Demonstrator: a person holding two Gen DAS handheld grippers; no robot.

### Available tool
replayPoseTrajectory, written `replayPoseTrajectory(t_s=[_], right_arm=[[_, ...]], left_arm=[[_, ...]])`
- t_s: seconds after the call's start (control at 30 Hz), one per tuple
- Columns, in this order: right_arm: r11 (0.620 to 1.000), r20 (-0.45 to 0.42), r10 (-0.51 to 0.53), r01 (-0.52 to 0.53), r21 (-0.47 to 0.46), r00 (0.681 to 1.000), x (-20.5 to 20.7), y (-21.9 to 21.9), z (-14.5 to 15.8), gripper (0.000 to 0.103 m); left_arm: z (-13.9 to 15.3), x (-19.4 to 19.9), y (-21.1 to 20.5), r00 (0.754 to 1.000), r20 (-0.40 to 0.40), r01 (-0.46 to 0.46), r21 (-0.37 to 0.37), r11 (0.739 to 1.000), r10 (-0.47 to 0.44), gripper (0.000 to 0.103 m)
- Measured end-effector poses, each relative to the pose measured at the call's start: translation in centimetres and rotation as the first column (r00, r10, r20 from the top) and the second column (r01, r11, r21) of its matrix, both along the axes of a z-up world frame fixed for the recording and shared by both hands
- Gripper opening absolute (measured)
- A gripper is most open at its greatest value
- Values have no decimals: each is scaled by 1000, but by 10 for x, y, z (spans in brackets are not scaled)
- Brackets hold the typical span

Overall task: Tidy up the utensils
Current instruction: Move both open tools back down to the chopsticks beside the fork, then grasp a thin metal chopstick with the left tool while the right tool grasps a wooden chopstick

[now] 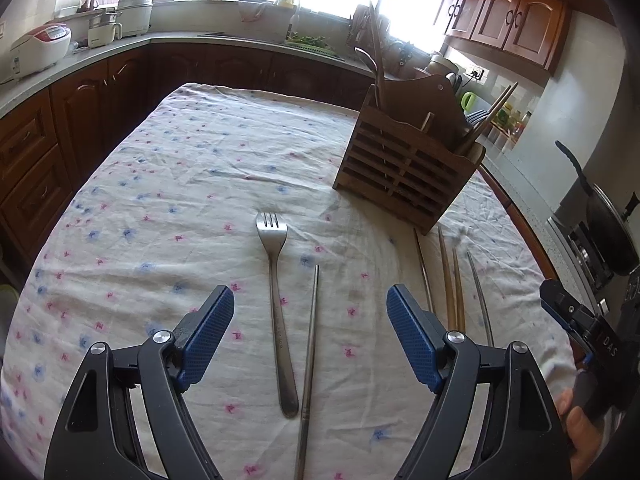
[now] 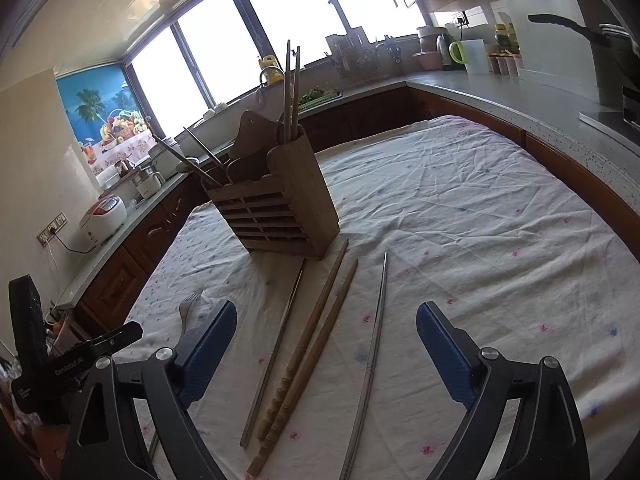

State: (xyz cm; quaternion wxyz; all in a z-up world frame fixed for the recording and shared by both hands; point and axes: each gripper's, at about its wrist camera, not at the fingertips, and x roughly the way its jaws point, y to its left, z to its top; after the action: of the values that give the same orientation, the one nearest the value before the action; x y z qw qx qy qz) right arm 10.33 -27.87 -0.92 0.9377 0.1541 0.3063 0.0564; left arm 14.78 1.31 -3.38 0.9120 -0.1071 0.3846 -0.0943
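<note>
Fork (image 1: 276, 300) whole — left wrist only

Bright kitchen windows (image 2: 288, 12), dark wood cabinets (image 1: 504, 28), grey counter (image 2: 520, 108), floral tablecloth (image 1: 180, 184).

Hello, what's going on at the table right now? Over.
Both grippers open, empty. Fork and chopsticks loose on cloth. Holder ahead, path clear.
</note>
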Motion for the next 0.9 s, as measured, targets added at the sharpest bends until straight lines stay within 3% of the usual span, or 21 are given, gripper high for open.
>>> replayPoseTrajectory(t_s=[0.1,0.3,0.57,0.9], right_arm=[[1000,-22,8,-8,-9,1000,7,2,-3,67],[1000,-60,26,-27,-13,998,24,5,-8,46],[999,-114,52,-53,-10,992,62,12,-15,37],[996,-195,75,-84,-40,978,113,25,-35,26]], left_arm=[[-4,6,-2,1000,-14,8,13,1000,-7,80],[-10,20,-11,996,-64,64,45,997,-61,55],[-20,41,-25,983,-131,140,79,987,-129,39],[-33,56,-27,971,-180,171,72,983,-155,36]])
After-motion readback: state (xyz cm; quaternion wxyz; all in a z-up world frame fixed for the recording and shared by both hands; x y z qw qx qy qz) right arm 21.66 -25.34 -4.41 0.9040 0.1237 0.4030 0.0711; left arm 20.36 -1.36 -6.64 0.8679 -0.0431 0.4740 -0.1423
